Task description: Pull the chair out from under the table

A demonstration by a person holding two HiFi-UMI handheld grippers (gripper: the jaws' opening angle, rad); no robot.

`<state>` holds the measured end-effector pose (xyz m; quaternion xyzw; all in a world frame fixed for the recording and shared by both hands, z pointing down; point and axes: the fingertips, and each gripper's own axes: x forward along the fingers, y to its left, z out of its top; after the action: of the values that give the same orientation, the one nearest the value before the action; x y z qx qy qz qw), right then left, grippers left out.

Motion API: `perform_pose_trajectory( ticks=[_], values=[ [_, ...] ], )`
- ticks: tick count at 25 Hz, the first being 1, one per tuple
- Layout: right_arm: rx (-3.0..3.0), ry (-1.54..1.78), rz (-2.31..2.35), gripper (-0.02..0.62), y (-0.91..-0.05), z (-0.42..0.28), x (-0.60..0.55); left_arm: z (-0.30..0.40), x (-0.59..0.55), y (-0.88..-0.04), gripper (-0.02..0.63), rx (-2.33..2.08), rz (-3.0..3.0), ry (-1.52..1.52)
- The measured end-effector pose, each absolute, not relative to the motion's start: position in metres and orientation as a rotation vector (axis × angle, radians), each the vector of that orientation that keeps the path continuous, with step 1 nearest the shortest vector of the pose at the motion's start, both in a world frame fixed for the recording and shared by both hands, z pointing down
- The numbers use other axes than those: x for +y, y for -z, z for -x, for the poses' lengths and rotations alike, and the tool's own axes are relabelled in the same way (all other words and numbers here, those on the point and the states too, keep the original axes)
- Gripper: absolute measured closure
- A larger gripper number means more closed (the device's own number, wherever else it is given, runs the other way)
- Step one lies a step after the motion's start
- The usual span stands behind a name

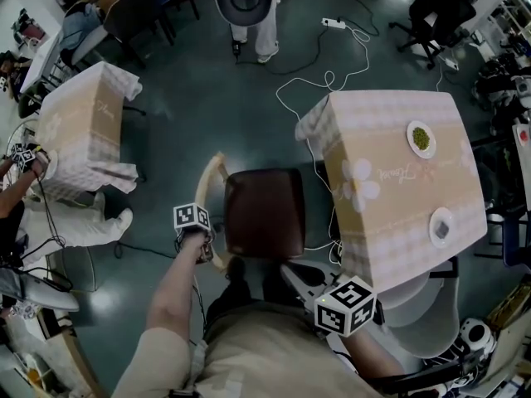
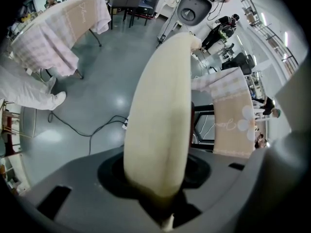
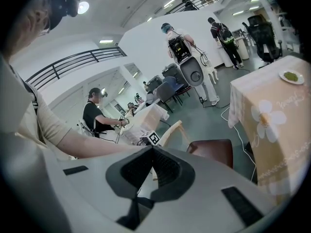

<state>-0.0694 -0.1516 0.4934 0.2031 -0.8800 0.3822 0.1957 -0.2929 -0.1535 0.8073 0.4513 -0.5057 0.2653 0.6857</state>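
Your left claw (image 1: 201,245) is clamped on the pale back rail (image 2: 160,106) of the chair (image 1: 265,214). The chair's brown seat stands on the floor, just beside the hanging cloth of the surface (image 1: 390,123) at its 3 o'clock. Your right claw (image 3: 151,152) has its jaws together with nothing in them, at about 5 o'clock from the seat. A thin white cable (image 1: 323,81) snakes over the floor from 12 o'clock and runs down between the chair and the cloth. It starts at a white power strip (image 1: 333,23). The floor (image 1: 182,98) is dark, grey-green and shiny, in a big, busy room. You have one brown chair and two claws. There are two cloth-covered surfaces, with the second one (image 1: 83,131) at 10 o'clock. Two plates sit on the near surface. One plate (image 1: 421,138) holds something green, and I cannot tell what is on the other plate (image 1: 441,226). One person in white trousers (image 1: 253,36) stands at 12 o'clock, and another person (image 1: 75,222) is at 9 o'clock.
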Motion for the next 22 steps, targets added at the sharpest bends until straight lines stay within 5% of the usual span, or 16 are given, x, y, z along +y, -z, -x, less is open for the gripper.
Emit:
perform_pose_trajectory(
  ticks=[22],
  values=[
    [-2.441,-1.006,-0.522,0.586,-0.497,0.085,-0.155,0.329,-0.128,-0.809,0.439,-1.192,-0.971,-0.549]
  ],
)
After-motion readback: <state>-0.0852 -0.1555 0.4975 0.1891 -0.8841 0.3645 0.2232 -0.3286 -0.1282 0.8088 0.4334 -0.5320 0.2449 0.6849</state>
